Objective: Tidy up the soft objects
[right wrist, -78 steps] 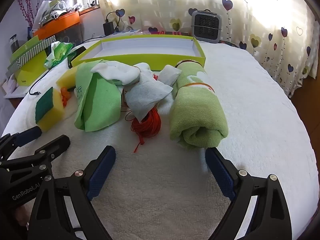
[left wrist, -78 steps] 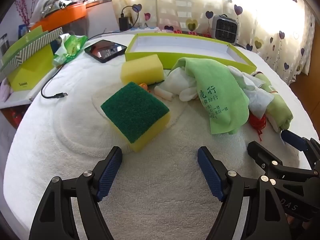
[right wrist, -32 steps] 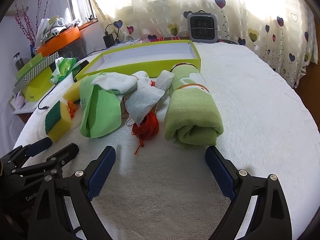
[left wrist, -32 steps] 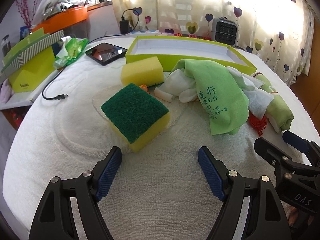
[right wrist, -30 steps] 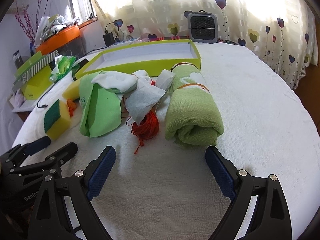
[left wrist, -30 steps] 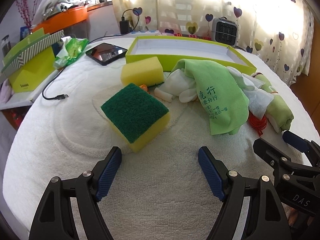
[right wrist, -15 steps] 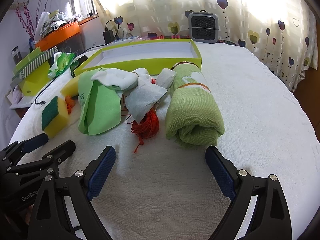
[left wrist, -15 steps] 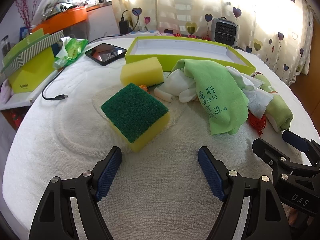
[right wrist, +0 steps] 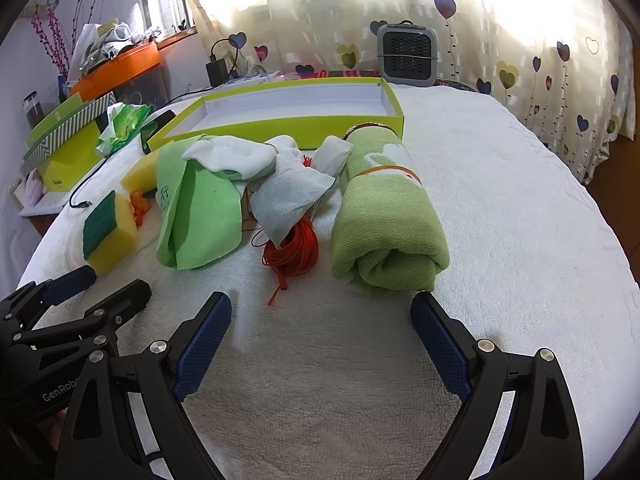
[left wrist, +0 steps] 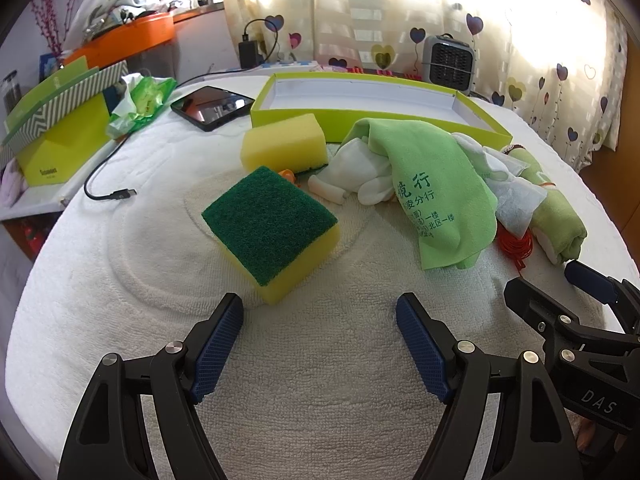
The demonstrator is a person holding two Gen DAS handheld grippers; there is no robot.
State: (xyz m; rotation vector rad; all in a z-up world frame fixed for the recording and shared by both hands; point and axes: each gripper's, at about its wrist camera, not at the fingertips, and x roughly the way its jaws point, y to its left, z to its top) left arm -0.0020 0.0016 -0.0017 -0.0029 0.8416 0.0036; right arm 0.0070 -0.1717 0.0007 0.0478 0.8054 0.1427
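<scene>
Two sponges, two green cloths, one red cord, one box; both my grippers wide apart and holding nothing.

My left gripper [left wrist: 319,322] hovers near the sponge [left wrist: 272,224] lying green side up, one corner toward me; the second sponge [left wrist: 283,147] lies farther, just before the flat box [left wrist: 376,118]. My right gripper [right wrist: 321,322] faces the rolled towel [right wrist: 386,216], its long axis running from near to far, the open end toward me. Left of it are the red cord [right wrist: 294,252], white cloths [right wrist: 294,196] and the green cloth [right wrist: 200,208]. The white cover [right wrist: 520,220] is free on the right, up to its edge.
</scene>
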